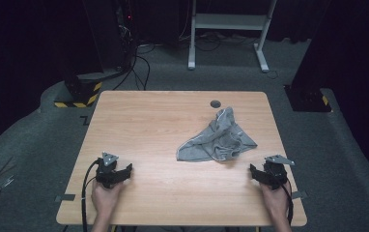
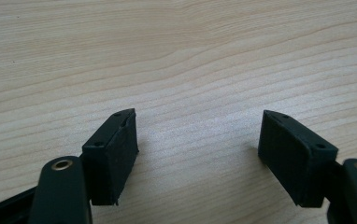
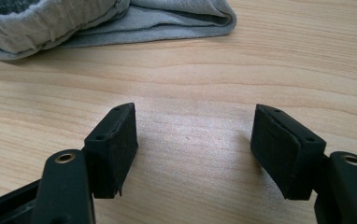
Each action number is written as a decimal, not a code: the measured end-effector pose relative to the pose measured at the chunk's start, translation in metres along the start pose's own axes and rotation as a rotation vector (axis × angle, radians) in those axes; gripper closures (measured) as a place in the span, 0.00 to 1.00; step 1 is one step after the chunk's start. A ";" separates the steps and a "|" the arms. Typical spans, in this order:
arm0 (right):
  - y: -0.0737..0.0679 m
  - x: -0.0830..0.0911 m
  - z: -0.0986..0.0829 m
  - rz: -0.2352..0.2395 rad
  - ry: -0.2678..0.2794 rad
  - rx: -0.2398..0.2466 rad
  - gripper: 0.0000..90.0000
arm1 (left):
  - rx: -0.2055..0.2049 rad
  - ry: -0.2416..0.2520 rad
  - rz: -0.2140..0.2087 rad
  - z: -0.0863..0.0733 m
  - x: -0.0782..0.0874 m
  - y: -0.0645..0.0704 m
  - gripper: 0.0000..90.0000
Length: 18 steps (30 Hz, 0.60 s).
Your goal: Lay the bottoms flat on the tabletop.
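Left side first: the left tool (image 1: 127, 170), black w/ a grey three-cornered plate on top, sits low over the light wooden rectangular surface (image 1: 149, 121) near its front-left corner, held by the person's left hand (image 1: 106, 197). A black cable trails from it back toward the front edge. In the left gripper view the left tool (image 2: 197, 140) has its jaws spread wide — bare wood grain between the pads, nothing held.

Centre-right: the crumpled grey cloth garment w/ pale stitched edging (image 1: 219, 137) lies in a loose heap on the surface, right of the middle, just in front of the small dark round hole (image 1: 215, 104) near the far edge. It touches neither tool.

Right side: the right tool (image 1: 253, 170), same build, rests near the front-right corner in the right hand (image 1: 275, 200), just beside the garment's near right edge but apart from it. In the right gripper view the right tool (image 3: 194, 135) is also wide apart & empty — the grey garment (image 3: 111, 21) lies ahead of the jaws, at the top left, w/ a strip of bare wood between.
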State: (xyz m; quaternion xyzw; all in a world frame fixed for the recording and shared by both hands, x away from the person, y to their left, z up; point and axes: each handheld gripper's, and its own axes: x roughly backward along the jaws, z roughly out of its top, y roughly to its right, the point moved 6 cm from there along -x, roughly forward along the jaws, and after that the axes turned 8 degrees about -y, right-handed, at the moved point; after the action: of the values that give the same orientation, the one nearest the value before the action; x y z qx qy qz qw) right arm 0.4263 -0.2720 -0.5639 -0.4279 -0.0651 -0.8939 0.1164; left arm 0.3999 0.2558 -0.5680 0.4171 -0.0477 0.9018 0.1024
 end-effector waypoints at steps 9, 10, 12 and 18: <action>0.000 -0.001 0.000 0.007 -0.003 0.009 0.32 | 0.001 0.000 0.000 0.000 0.000 0.000 0.32; -0.001 -0.001 0.001 0.015 -0.004 0.016 0.30 | 0.001 0.000 0.000 0.000 0.000 0.000 0.32; -0.002 -0.001 0.001 0.025 -0.007 0.034 0.29 | 0.002 0.000 -0.001 0.000 0.000 0.000 0.32; -0.006 -0.003 0.005 0.066 0.004 0.027 0.30 | 0.003 0.000 -0.001 0.000 0.000 0.000 0.32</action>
State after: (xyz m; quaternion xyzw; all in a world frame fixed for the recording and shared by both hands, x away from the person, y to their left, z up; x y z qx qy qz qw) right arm 0.4305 -0.2645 -0.5631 -0.4265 -0.0626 -0.8895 0.1518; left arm 0.3997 0.2559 -0.5680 0.4172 -0.0461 0.9019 0.1022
